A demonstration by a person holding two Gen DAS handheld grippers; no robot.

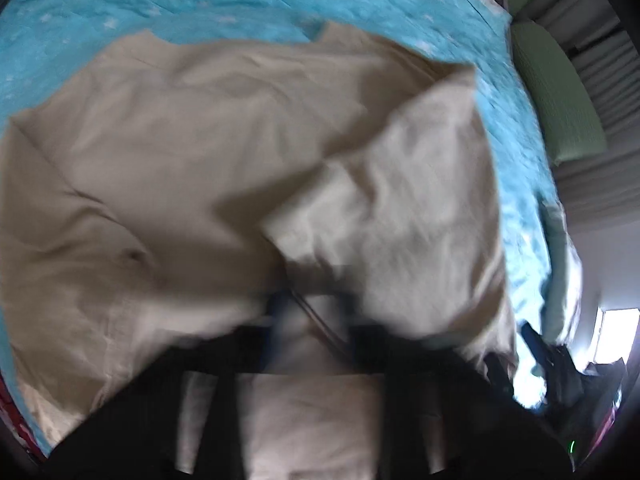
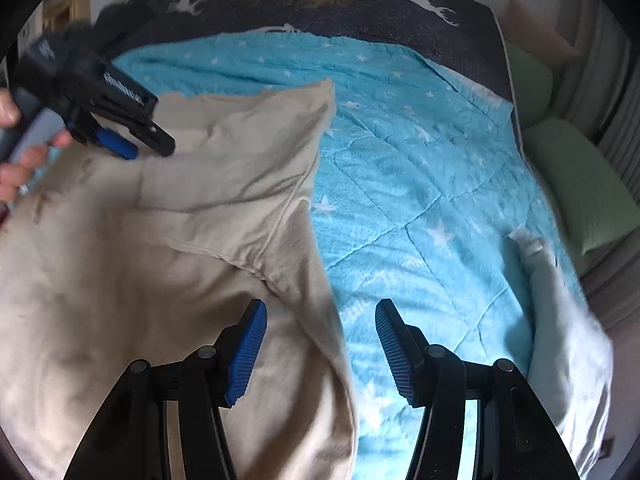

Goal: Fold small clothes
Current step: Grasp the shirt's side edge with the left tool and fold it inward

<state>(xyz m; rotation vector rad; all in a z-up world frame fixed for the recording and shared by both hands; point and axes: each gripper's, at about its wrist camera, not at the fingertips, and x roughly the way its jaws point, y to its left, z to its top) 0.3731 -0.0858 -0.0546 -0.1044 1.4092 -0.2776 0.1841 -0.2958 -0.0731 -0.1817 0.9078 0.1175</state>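
A beige garment (image 1: 180, 152) lies spread on a light blue starred blanket (image 1: 240, 4). In the blurred left wrist view, a fold of it (image 1: 400, 208) hangs over my left gripper (image 1: 310, 312), whose fingers look partly apart with cloth draped across them; a grip is not clear. In the right wrist view the garment (image 2: 160, 260) covers the left half of the blanket (image 2: 420, 168). My right gripper (image 2: 320, 344) is open and empty, over the garment's right edge. The left gripper (image 2: 136, 140) shows at upper left, held by a hand above the garment.
A dark blanket with white deer (image 2: 320, 0) lies at the far end of the bed. Green pillows (image 2: 580, 184) lie along the right side. A pale blue cloth (image 2: 560, 320) lies on the blanket at right. A bright window (image 1: 616, 332) shows low right.
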